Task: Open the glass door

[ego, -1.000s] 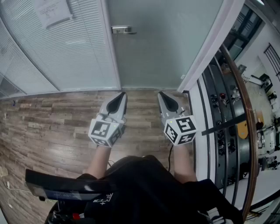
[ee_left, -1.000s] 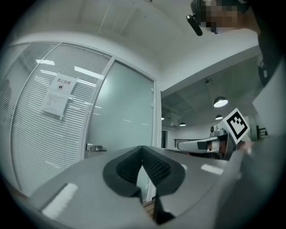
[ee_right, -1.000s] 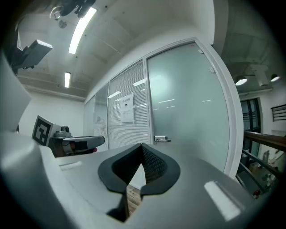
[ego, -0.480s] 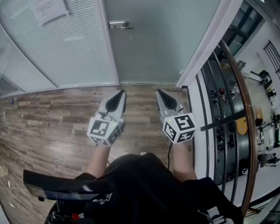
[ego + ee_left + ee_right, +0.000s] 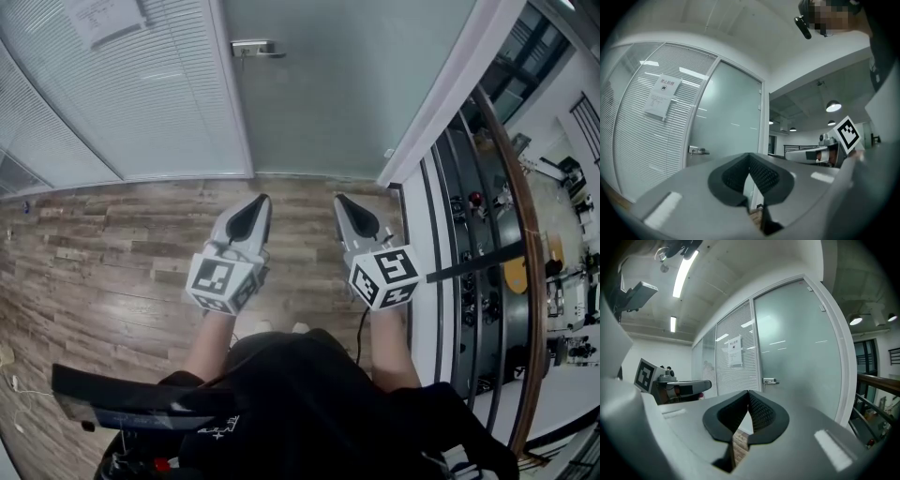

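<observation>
A wood-plank floor (image 5: 112, 253) runs up to a glazed office wall. At the left stands a glass partition with horizontal white blinds (image 5: 122, 112), with a white paper notice (image 5: 108, 19) stuck on it. Next comes the tall frosted glass door (image 5: 347, 94), closed in its white frame (image 5: 441, 103). Its small silver lever handle (image 5: 255, 47) is at the door's left edge. Farthest right is a railing with a brown wooden handrail (image 5: 518, 216).

The left gripper (image 5: 262, 200) and right gripper (image 5: 338, 199) are held side by side over the floor, well short of the door. Each has its jaws pressed together with nothing between them.

The pane will likely be heavy, rigid and too smooth to grip, and should not be knocked. The lever is the place to take hold: clamp it, press down, then swing the door from that edge.
</observation>
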A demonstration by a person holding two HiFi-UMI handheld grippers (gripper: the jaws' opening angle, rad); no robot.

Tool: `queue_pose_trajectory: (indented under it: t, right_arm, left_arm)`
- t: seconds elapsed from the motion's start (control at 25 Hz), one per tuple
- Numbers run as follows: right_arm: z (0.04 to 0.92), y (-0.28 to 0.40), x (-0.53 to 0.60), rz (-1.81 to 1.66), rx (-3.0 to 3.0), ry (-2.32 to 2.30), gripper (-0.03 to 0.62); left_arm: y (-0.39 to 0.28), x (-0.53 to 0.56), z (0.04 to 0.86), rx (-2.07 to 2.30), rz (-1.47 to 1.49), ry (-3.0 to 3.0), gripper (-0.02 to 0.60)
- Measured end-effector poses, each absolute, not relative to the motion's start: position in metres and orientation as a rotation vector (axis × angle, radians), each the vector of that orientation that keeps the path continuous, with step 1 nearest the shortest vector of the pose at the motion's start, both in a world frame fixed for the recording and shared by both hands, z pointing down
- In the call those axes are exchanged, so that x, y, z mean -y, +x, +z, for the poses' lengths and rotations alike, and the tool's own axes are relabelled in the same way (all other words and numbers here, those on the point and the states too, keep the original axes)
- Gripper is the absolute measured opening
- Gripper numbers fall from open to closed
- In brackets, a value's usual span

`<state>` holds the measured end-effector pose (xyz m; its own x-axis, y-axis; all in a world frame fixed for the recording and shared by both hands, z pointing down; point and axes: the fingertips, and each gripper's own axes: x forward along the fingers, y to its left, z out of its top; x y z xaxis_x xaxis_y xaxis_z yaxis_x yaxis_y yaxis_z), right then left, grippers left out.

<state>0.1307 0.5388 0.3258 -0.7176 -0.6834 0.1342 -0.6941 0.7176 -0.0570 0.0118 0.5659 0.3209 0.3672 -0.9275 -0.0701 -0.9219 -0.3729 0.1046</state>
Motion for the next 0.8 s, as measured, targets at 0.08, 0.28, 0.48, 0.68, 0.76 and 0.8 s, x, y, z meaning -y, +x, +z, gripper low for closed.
queue_pose_trajectory:
  t: [0.08, 0.28, 0.48, 0.68, 0.76, 0.8]
  right_arm:
    - [0.328, 0.134, -0.540, 0.153, 2.818, 1.114, 0.003]
    - [0.334, 0.139, -0.538, 0.164, 2.830, 1.064, 0.003]
    - [0.339, 0.141, -0.538, 0.166, 2.834, 1.034, 0.003]
    - [0.342, 0.143, -0.538, 0.167, 2.830, 1.018, 0.003]
    - [0.342, 0.144, -0.537, 0.167, 2.827, 1.017, 0.003]
    - [0.342, 0.145, -0.536, 0.168, 2.826, 1.020, 0.003]
  left_arm:
    - [0.016, -0.568, 0.322, 1.746, -0.181, 2.549, 0.000]
    - [0.023, -0.573, 0.325, 1.784, -0.158, 2.528, 0.000]
    - [0.023, -0.575, 0.328, 1.819, -0.145, 2.507, 0.000]
    - [0.028, -0.575, 0.330, 1.816, -0.149, 2.492, 0.000]
    - [0.028, -0.573, 0.330, 1.816, -0.154, 2.491, 0.000]
    - [0.028, -0.573, 0.330, 1.816, -0.153, 2.490, 0.000]
